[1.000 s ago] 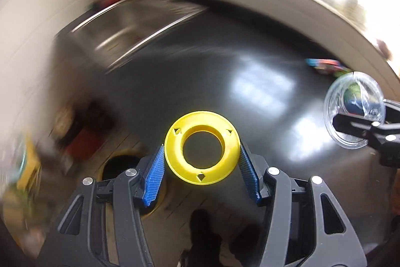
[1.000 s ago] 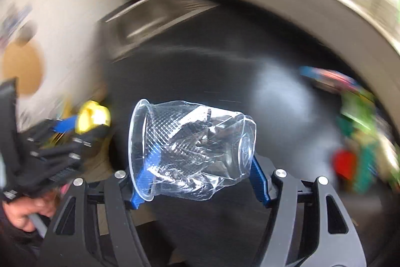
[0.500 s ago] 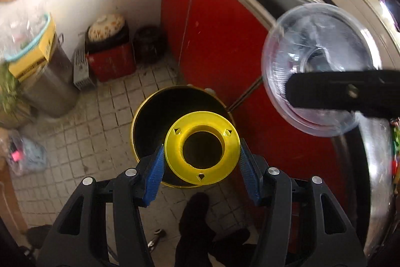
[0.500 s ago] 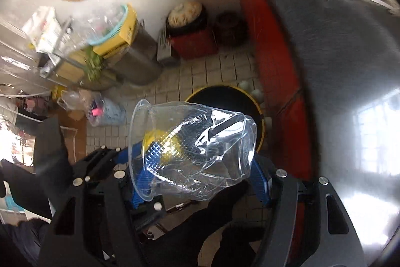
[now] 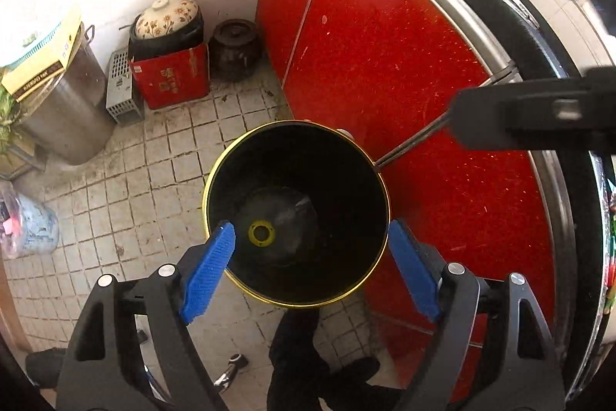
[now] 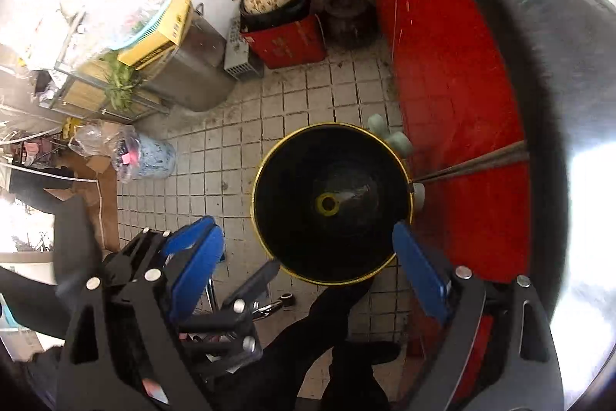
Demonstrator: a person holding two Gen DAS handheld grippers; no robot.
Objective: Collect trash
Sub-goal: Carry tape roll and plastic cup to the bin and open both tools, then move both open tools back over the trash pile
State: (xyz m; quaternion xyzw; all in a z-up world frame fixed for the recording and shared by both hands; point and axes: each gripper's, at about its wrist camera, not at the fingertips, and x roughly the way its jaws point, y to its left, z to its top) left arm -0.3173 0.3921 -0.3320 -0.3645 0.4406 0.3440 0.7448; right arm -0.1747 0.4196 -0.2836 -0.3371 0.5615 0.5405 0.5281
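1. Both grippers have just been opening; the yellow ring [image 5: 261, 233] and clear cup, pinched half a second ago, are gone from between their jaws.
2. Left wrist view: left gripper [image 5: 312, 272] stands spread and empty at lower centre; the ring lies at the bottom of the black bin [image 5: 346, 176].
3. Right wrist view: right gripper [image 6: 308, 280] is spread, empty; the ring [image 6: 326, 205] sits inside the bin [image 6: 292, 234], centre frame.

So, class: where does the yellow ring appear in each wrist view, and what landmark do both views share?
Left wrist: yellow ring lies at the bottom of the black bin, lower centre.
Right wrist: ring at the bin's bottom, just right of centre.
Shared landmark: red box by the wall.
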